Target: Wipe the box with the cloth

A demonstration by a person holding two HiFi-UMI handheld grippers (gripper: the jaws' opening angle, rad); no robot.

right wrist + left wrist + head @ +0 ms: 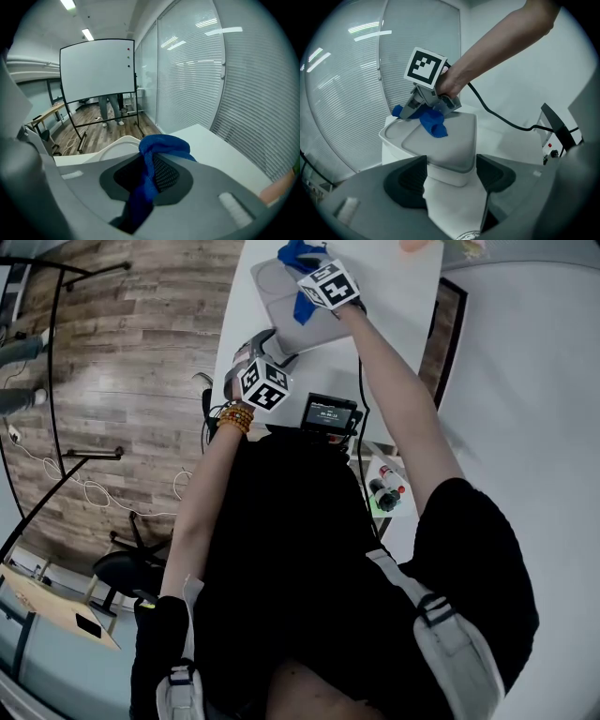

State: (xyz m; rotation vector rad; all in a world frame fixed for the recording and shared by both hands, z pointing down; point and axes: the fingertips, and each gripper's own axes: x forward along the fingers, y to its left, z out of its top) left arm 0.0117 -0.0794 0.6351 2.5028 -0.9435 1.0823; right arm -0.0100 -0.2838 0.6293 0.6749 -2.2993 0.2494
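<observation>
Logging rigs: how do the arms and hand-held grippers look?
The left hand-held gripper and right hand-held gripper are grey: dark textured pads, white cube with black square markers. Black cable on the right one. Short black sleeves; beaded bracelets, left wrist.

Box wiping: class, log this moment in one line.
left gripper: shut on box | right gripper: shut on cloth | cloth: atop box

whiteboard (pixel 96 70) | white table (pixel 394 296) | wood floor (pixel 141 352) | black chair (pixel 117 568) | screen device (pixel 328 414)
</observation>
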